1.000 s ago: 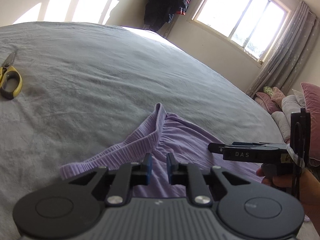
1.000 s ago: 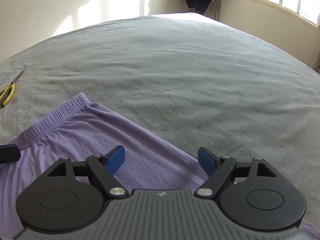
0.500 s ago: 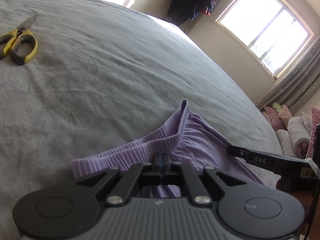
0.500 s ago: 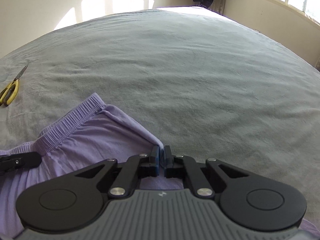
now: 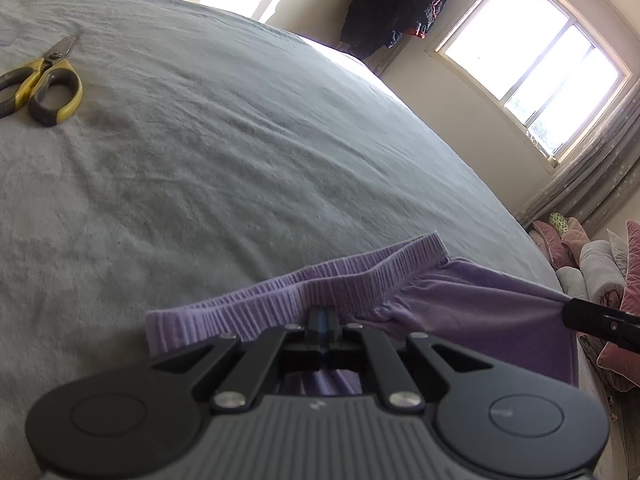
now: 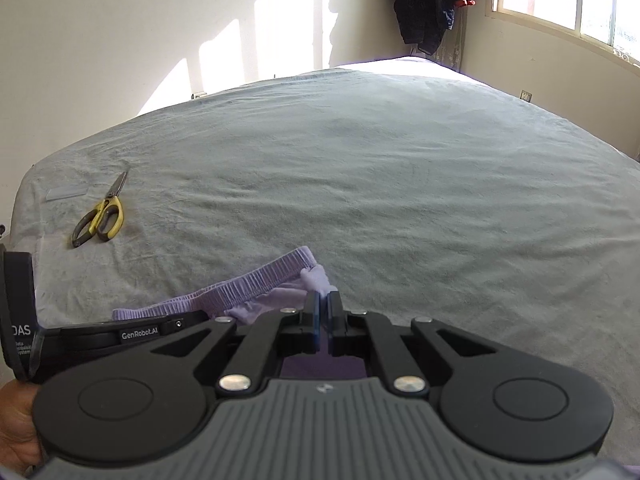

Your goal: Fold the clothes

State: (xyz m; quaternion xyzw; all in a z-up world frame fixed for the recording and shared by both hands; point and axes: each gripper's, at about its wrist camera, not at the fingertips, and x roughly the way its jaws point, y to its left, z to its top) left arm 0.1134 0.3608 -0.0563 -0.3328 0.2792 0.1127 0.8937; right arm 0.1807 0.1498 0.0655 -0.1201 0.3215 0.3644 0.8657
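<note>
A lilac garment with a ribbed elastic waistband is held above the grey bed sheet. My left gripper is shut on the waistband. My right gripper is shut on the garment's thin fabric just below the waistband. The cloth stretches between the two grippers. The right gripper's tip shows at the right edge of the left wrist view, and the left gripper body shows at the lower left of the right wrist view.
Yellow-handled scissors lie on the sheet at the far left, also in the left wrist view. Dark clothes hang in the corner by the window. Pink and grey pillows are stacked beside the bed at right.
Both grippers closed on the garment, the right from wide open, and have lifted it off the bed. The cloth now bunches at the jaws and is pulled taut between them.
</note>
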